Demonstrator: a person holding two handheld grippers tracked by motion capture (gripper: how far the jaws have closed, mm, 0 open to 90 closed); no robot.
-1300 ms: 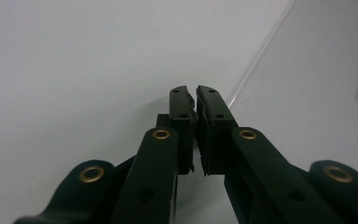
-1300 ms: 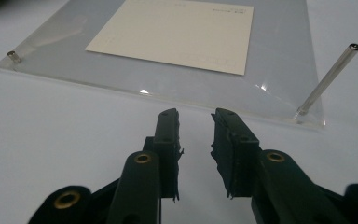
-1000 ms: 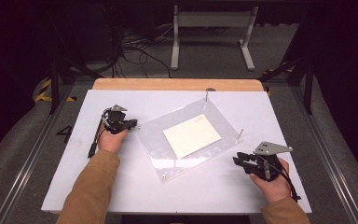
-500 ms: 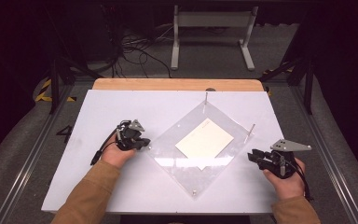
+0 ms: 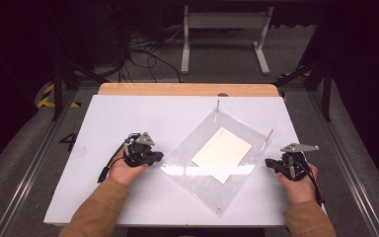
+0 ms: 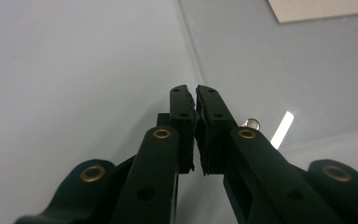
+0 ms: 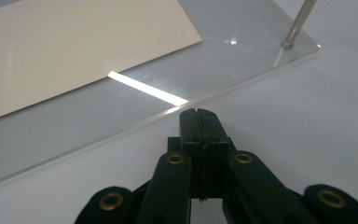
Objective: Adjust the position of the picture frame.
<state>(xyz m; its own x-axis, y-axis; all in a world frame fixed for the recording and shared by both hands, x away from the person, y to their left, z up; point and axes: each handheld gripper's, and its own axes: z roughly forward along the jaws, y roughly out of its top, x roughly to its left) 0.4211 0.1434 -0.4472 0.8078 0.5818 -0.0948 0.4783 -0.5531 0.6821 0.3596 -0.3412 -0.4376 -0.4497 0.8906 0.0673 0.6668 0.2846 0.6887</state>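
Note:
A clear acrylic plate [image 5: 197, 175] lies cornerwise on the white table [image 5: 128, 118], with thin metal posts [image 5: 217, 106] at its far corners and a cream sheet [image 5: 222, 154] on it. My left gripper [image 5: 157, 158] sits at the plate's left corner. In the left gripper view its jaws [image 6: 196, 91] have just parted a hair, tips still touching, beside the plate's edge [image 6: 191, 51] and a corner screw [image 6: 251, 123]. My right gripper [image 5: 269, 163] has just closed and stands shut on nothing, a little off the plate's right edge [image 7: 242, 51], with the sheet [image 7: 65, 51] and a post [image 7: 298, 23] beyond.
A wooden strip [image 5: 187, 89] runs along the table's far edge. Behind it are a dark floor, cables [image 5: 143, 54] and a white metal stand [image 5: 222, 34]. Bare table surface lies left of and in front of the plate.
The plate has turned into a diamond. My left gripper has moved right up to the plate's left corner. My right gripper has drawn back to the right, off the plate.

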